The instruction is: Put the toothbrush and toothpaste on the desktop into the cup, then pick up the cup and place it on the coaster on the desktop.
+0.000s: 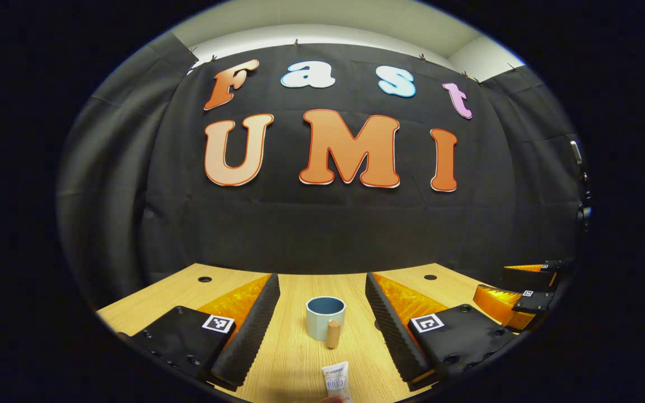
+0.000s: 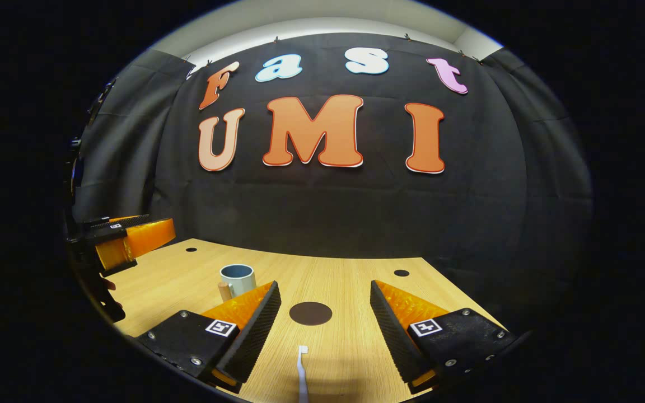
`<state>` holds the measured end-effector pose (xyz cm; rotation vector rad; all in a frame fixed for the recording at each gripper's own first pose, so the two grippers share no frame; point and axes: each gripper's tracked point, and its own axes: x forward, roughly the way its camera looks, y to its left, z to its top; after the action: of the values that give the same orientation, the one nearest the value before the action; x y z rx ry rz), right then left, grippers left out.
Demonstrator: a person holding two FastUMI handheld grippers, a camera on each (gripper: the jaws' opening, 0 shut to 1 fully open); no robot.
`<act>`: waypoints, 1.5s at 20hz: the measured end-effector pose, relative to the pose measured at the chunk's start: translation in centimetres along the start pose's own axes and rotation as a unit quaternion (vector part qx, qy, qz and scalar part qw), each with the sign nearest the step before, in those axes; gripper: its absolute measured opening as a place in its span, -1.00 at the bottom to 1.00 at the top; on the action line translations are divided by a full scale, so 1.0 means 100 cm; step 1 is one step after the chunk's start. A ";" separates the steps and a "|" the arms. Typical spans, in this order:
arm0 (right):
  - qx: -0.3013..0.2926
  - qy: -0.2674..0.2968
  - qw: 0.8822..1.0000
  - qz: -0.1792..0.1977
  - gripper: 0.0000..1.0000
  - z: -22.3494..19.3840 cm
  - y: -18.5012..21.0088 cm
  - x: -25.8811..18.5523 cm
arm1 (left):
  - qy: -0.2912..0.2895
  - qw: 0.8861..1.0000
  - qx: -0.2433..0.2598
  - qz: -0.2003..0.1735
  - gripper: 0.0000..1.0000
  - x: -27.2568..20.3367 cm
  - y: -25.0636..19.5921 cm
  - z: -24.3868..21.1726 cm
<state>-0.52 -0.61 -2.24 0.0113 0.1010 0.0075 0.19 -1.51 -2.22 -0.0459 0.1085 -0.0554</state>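
Nothing of the task is judged done. Both tongs, left and right, are held released. The white toothpaste tube and white toothbrush lie on the wooden counter by its near edge; the pale blue cup stands empty, well apart from the round dark coaster.

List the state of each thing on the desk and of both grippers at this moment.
Cup: upright on the desk, looks empty, handle towards the left gripper's camera.
Toothpaste: lying flat on the desk, not gripped.
Toothbrush: lying flat, head towards the coaster, not gripped.
Coaster: flat on the desk, nothing on it.
Left gripper: jaws open, holding nothing.
Right gripper: jaws open, holding nothing.
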 end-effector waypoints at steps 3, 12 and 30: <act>-0.003 0.025 1.000 0.004 0.93 -0.015 0.003 0.000 | 0.036 0.999 -0.008 -0.013 0.98 0.004 -0.007 -0.024; -0.001 0.134 0.991 0.020 0.92 -0.077 0.014 0.001 | 0.135 0.990 0.019 -0.030 0.98 0.007 -0.020 -0.080; -0.009 0.270 0.962 0.034 0.77 -0.153 0.028 -0.006 | 0.354 0.935 0.009 -0.021 1.00 -0.012 -0.023 -0.187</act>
<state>-2.72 2.34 -17.40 -0.0067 0.6482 0.0815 -3.14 -4.51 -20.54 -0.0088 0.8313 -0.1144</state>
